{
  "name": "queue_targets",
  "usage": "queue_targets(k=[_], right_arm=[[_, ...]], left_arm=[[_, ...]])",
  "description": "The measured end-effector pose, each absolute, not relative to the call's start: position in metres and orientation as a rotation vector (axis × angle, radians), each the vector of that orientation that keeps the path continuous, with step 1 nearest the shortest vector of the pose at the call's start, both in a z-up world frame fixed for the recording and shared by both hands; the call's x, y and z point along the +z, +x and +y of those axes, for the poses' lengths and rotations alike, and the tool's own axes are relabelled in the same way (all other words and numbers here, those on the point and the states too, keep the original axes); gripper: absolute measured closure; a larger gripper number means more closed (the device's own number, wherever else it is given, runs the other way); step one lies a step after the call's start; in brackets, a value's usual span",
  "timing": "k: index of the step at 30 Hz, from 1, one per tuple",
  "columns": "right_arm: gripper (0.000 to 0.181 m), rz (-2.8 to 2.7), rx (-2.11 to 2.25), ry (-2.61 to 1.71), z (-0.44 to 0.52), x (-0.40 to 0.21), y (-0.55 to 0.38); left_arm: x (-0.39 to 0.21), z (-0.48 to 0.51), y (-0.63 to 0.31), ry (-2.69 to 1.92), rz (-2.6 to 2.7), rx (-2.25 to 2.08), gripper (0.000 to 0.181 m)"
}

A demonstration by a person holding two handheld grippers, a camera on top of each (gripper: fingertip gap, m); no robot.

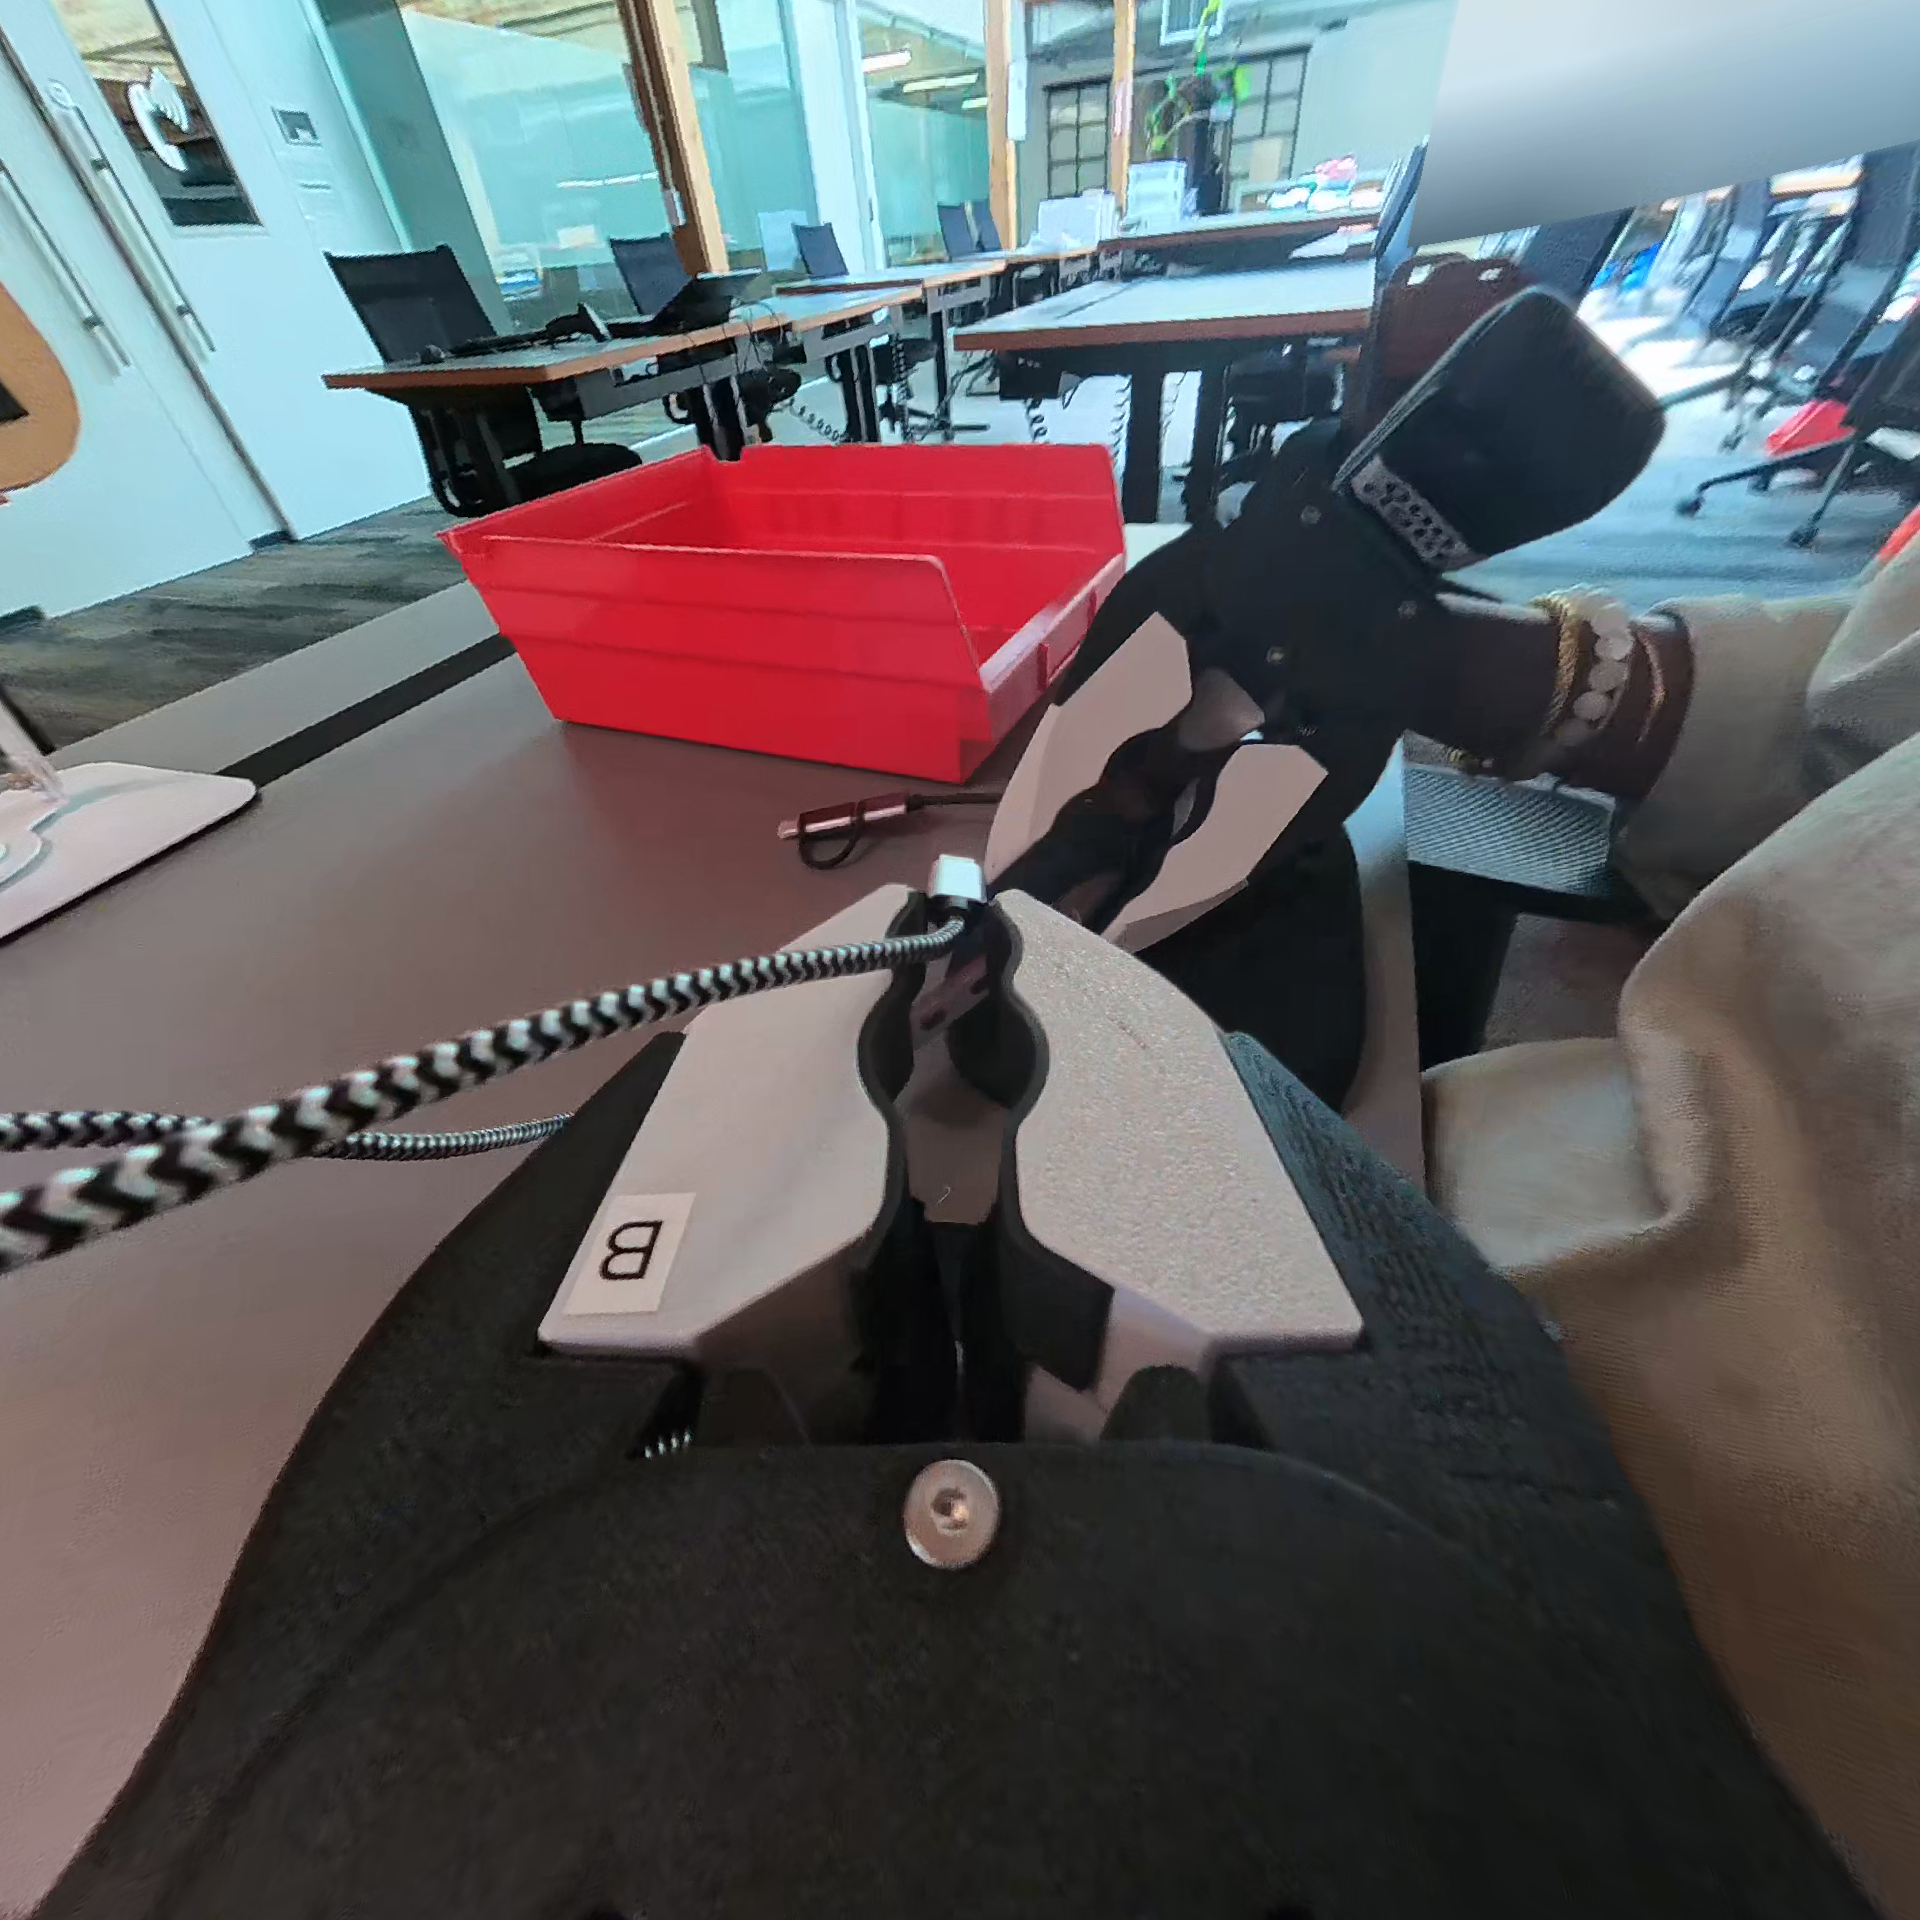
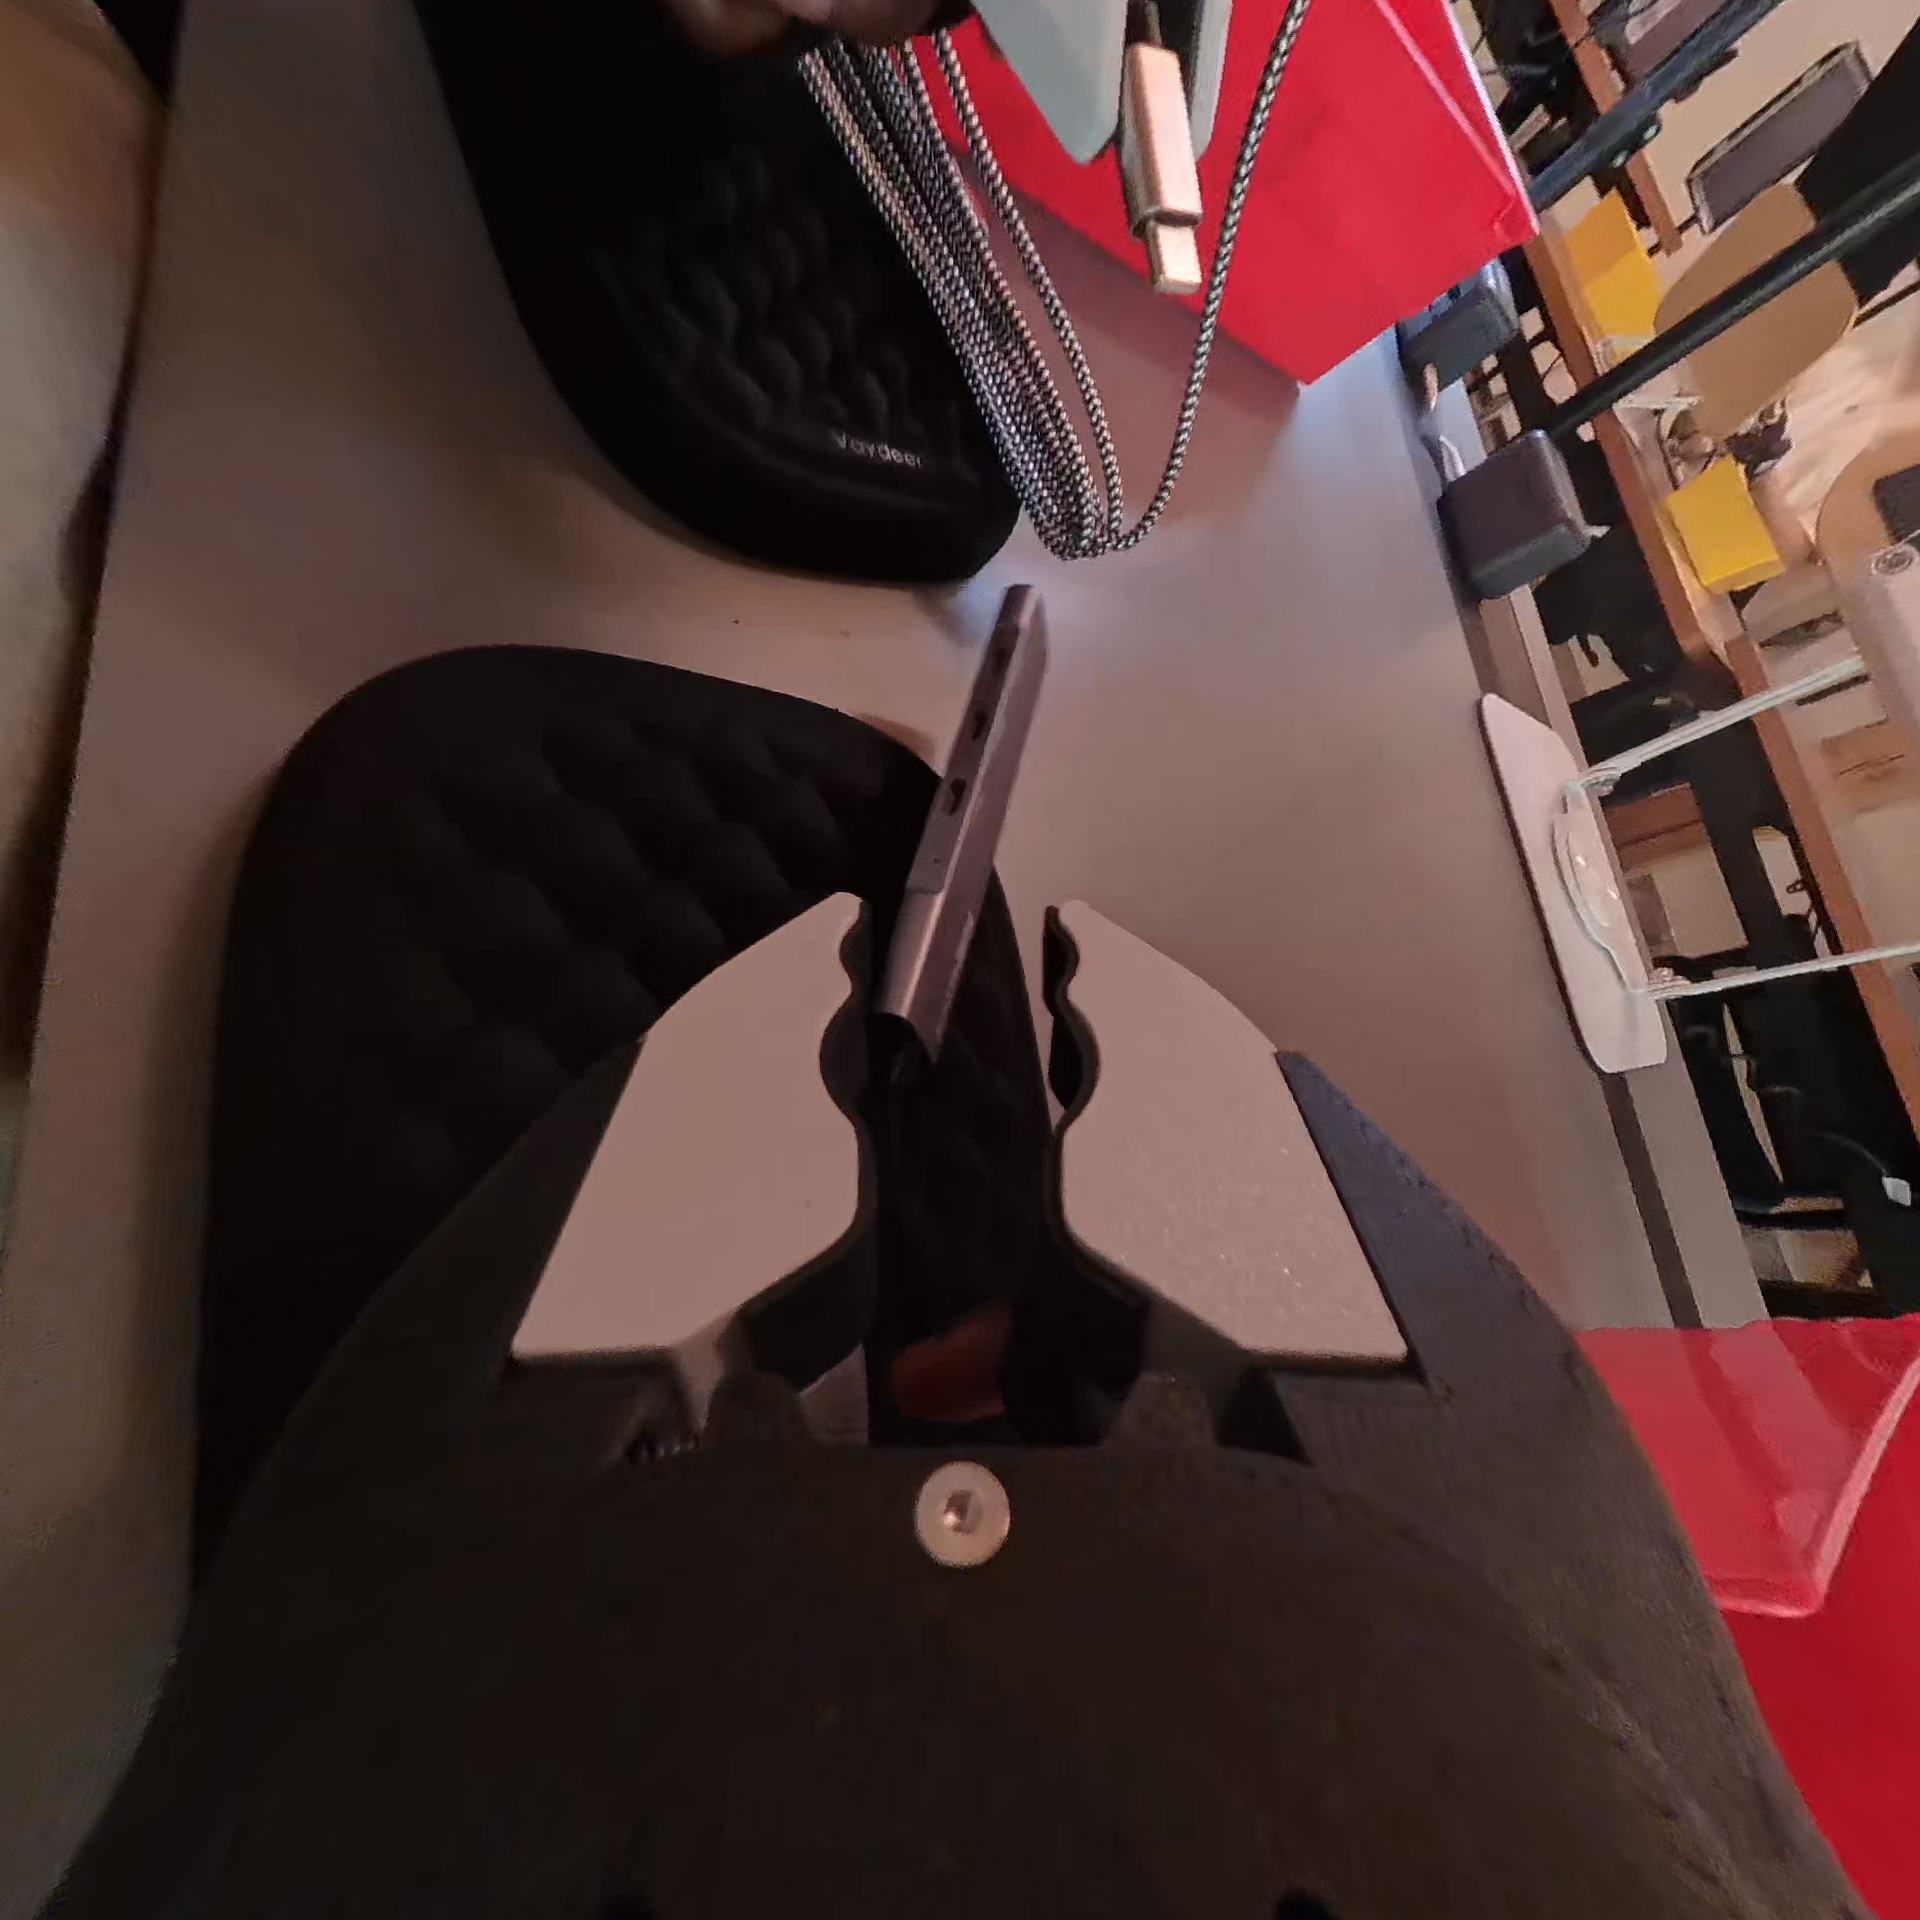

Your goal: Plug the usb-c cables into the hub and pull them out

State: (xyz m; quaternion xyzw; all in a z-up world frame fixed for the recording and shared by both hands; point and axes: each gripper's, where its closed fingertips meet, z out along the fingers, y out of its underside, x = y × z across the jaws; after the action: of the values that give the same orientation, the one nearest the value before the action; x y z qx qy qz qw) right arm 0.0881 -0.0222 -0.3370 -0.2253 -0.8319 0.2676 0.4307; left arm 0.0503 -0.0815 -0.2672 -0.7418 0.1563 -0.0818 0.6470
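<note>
The left gripper is clamped on the metal plug of a black-and-white braided usb-c cable, which trails off to the left over the dark table. The right gripper stands parted — the slim grey hub leans against one finger, the other clear of it, above a black quilted pad. Beyond, a red bin sits on the table; its inside cannot be seen. Another small connector lies just before it. A braceleted wrist angles the right gripper downward.
</note>
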Motion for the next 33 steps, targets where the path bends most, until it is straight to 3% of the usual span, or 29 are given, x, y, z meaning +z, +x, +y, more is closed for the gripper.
queue_targets(k=[2, 4, 13, 33], right_arm=[[0.167, -2.074, 0.62, -0.607, -0.02, -0.338, 0.085], [0.172, -2.019, 0.486, -0.667, -0.009, -0.337, 0.076], [0.173, -1.601, 0.181, -0.702, -0.008, -0.273, 0.052], [0.174, -1.471, -0.055, -0.498, -0.024, -0.264, 0.033]], left_arm=[[-0.272, -0.078, 0.05, -1.714, 0.364, -0.119, 0.172], [-0.275, -0.075, 0.05, -1.735, 0.362, -0.03, 0.172], [-0.266, -0.052, 0.031, -1.726, 0.136, 0.094, 0.172], [-0.26, -0.044, 0.02, -1.708, 0.055, 0.033, 0.172]])
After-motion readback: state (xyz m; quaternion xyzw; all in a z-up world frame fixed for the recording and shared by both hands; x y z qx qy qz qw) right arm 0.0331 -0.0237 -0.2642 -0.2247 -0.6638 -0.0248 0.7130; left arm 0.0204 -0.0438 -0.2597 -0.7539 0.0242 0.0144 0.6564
